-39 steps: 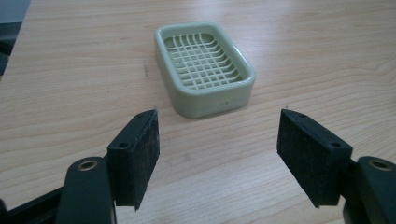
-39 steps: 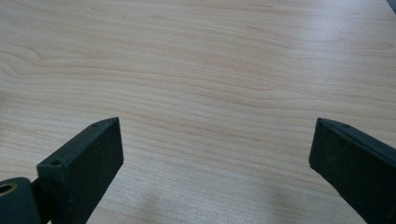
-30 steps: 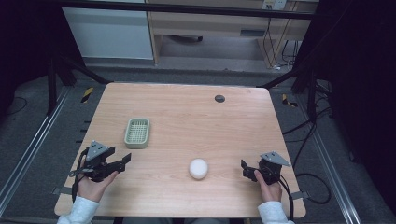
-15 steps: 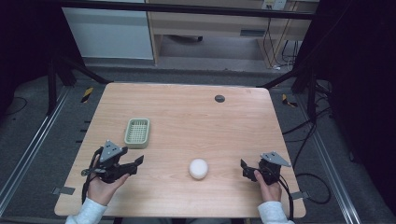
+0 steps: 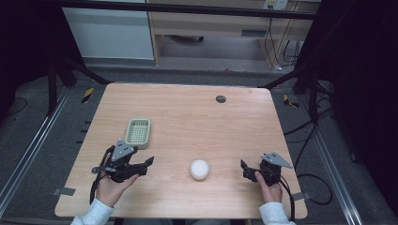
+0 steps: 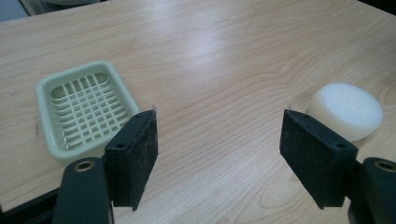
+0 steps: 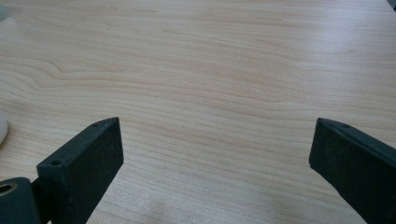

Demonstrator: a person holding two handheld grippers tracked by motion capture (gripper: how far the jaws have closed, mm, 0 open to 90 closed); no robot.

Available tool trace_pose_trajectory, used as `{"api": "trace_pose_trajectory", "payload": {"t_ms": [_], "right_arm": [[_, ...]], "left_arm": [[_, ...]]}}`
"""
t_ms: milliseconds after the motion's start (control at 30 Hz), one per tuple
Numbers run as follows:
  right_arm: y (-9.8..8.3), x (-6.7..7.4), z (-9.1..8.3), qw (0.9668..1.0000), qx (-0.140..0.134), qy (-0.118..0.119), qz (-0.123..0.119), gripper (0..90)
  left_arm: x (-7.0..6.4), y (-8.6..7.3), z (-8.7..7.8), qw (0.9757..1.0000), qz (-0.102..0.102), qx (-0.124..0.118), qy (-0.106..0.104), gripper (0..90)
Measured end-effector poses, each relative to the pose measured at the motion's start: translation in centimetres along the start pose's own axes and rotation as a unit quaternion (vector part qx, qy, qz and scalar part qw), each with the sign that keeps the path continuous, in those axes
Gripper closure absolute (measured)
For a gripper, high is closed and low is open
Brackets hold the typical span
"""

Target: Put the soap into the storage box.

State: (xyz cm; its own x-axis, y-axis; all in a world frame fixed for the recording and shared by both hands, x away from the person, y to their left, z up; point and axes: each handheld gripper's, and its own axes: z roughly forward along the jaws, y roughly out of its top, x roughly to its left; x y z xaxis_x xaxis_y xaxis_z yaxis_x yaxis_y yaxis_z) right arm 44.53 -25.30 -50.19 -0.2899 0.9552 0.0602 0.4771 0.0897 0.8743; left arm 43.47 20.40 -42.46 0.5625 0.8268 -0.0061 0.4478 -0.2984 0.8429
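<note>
Left gripper view showed the left claw (image 6: 219, 140) released, its two black jaws spread wide above bare wood with nothing between them. Beyond the left-hand jaw in that view lay a pale green slotted soap dish (image 6: 86, 108), flat on the table (image 6: 224, 56) and partly hidden behind that jaw. Beyond the other jaw sat a white round puck-shaped object (image 6: 346, 111), possibly a bar of soap or a sponge, flat on the wood and apart from the jaw.

From the high view, the left claw (image 5: 144, 164) was held in the person's left hand (image 5: 111, 185) over the near left part of the table, jaws pointing toward the white round object (image 5: 199, 169), which lay near the front edge about midway between the two claws and touched neither. The soap dish (image 5: 138, 132) lay just beyond the left claw, toward the far side.

Right gripper view showed the right claw (image 7: 217, 154) likewise released, jaws far apart over bare wood grain. In the high view it (image 5: 245, 169) sat in the right hand (image 5: 268, 190) near the front right corner, pointing left toward the white object, a cable (image 5: 312, 187) trailing off the table's right edge. A small dark round disc (image 5: 220, 99) lay near the far edge.
</note>
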Motion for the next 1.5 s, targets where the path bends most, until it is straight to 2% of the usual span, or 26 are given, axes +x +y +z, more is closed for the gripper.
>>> {"api": "trace_pose_trajectory", "payload": {"t_ms": [200,467,833,967,1367,1500], "right_arm": [[0.0,0.0,0.0,1.0,-0.002,0.001,-0.002,3.3],[0.0,0.0,0.0,1.0,-0.001,0.0,0.0,3.3],[0.1,0.0,-0.1,1.0,-0.002,0.0,0.0,3.3],[0.1,0.0,0.0,1.0,-0.001,0.001,-0.001,3.3],[0.1,0.0,-0.1,1.0,-0.001,0.0,0.0,3.3],[0.1,0.0,0.0,1.0,-0.001,-0.001,-0.002,3.3]], "left_arm": [[-0.9,0.6,0.9,0.9998,0.015,0.006,-0.009,27.4],[-2.4,1.4,3.2,0.9978,0.044,0.037,-0.034,26.3],[-3.9,2.3,5.2,0.9959,0.056,0.05,-0.051,24.7],[-4.6,2.9,6.0,0.9939,0.071,0.06,-0.059,24.1],[-6.1,3.8,7.5,0.9892,0.092,0.083,-0.078,22.8],[-6.7,4.1,8.0,0.9865,0.105,0.092,-0.085,22.7]]}}
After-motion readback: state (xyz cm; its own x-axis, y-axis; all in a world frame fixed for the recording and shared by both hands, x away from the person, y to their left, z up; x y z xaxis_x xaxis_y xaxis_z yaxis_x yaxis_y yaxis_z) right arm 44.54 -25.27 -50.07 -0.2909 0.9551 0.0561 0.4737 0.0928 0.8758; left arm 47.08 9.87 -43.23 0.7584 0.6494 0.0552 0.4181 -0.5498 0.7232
